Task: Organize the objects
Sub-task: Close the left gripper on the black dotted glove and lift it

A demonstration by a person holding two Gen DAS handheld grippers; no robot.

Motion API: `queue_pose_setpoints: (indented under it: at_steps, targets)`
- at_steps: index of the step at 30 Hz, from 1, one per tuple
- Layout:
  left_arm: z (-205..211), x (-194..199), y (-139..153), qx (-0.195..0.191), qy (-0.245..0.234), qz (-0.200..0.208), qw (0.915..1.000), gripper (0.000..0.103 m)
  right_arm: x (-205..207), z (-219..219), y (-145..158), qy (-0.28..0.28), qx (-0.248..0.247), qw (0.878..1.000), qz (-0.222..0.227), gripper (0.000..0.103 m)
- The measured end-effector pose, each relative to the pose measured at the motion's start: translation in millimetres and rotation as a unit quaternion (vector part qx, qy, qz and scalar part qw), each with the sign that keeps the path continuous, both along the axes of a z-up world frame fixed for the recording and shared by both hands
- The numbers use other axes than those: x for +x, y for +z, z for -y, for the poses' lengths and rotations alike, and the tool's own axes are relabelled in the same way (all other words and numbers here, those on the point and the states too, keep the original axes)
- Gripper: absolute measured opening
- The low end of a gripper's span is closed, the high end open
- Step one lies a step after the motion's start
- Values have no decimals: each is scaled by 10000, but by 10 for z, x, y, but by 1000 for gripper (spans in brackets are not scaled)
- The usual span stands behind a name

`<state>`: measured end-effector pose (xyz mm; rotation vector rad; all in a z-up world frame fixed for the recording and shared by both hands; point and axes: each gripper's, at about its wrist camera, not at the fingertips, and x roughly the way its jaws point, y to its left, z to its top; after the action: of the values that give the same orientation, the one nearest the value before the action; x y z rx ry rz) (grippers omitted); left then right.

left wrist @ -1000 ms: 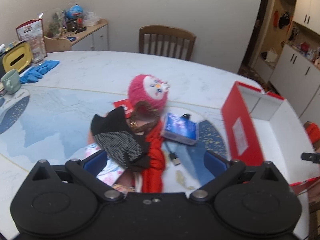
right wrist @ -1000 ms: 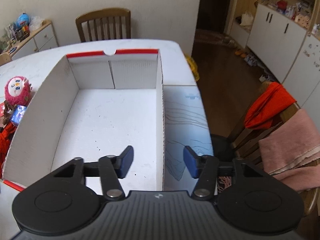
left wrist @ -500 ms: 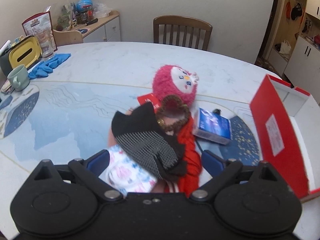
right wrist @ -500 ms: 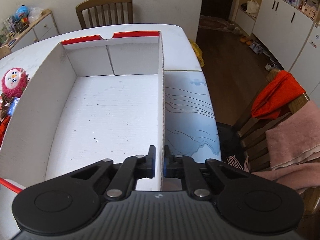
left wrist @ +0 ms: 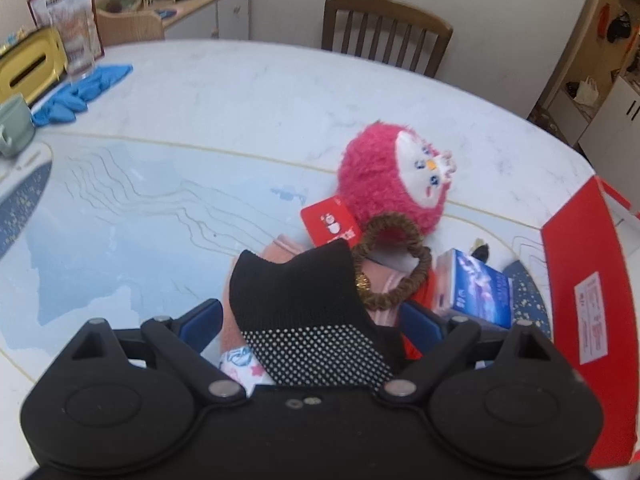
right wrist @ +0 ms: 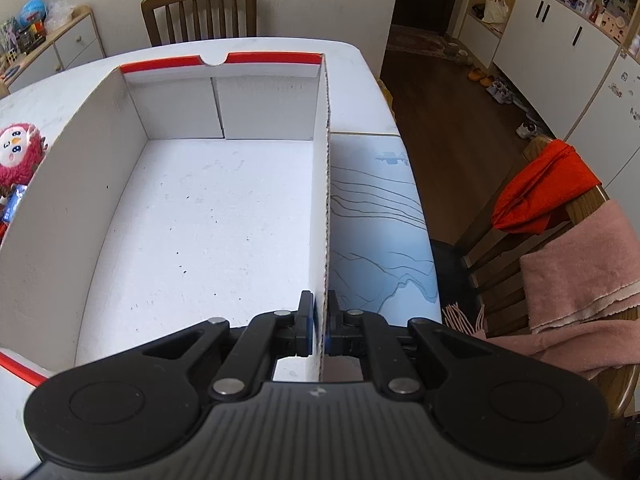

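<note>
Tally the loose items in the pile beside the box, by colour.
Pink or red: 2, fluffy pink plush toy, red printed card
Black: 1, black dotted-sole sock
Brown: 1, brown hair scrunchie
Blue: 1, small blue carton
Total: 5

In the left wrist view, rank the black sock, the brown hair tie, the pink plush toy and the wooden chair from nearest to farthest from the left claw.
1. Black sock: between the left claw's fingers.
2. Brown hair tie: just beyond the sock, to the right.
3. Pink plush toy: farther back on the table.
4. Wooden chair: past the table's far edge.
</note>
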<state>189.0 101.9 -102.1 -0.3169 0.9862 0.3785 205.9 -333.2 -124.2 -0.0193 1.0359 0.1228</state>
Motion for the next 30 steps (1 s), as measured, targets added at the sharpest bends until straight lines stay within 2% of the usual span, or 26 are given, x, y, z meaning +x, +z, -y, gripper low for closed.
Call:
queue_pose_setpoints:
  at_steps: [1,3,7,10,12,17,21,30]
  targets:
    - [-18,16,-32,-16,28,-60,10000,92,-2,-10,2,-1,-6,10000,-2,5]
    - [-54,41,-88,-91,55,-141,9998,83,-9,-23,-1,3,-28,10000,-3,5]
    - [-97,29,-151,-218,102,-164,9996,75,-19,-28,5,5,-49,10000,-5,5]
    - [-98,8,-155,-274,98,-123,9995,59,-20,-31,13,12,-60,10000,-5,5]
    - [-103,-3,-133,-306,98,-91,9994,44,-23,-28,20,13,-60,10000,-1,5]
    - [-79,-72,-1,-263,67,-28,9996,22,-32,-18,15,24,-52,10000,2,5]
    - [-28,-123,127,-216,-34,-47,9998,13,-33,-13,22,52,-42,10000,11,5]
    - [201,-260,486,-458,-445,255,9976,9,-51,-2,33,141,54,9999,15,4]
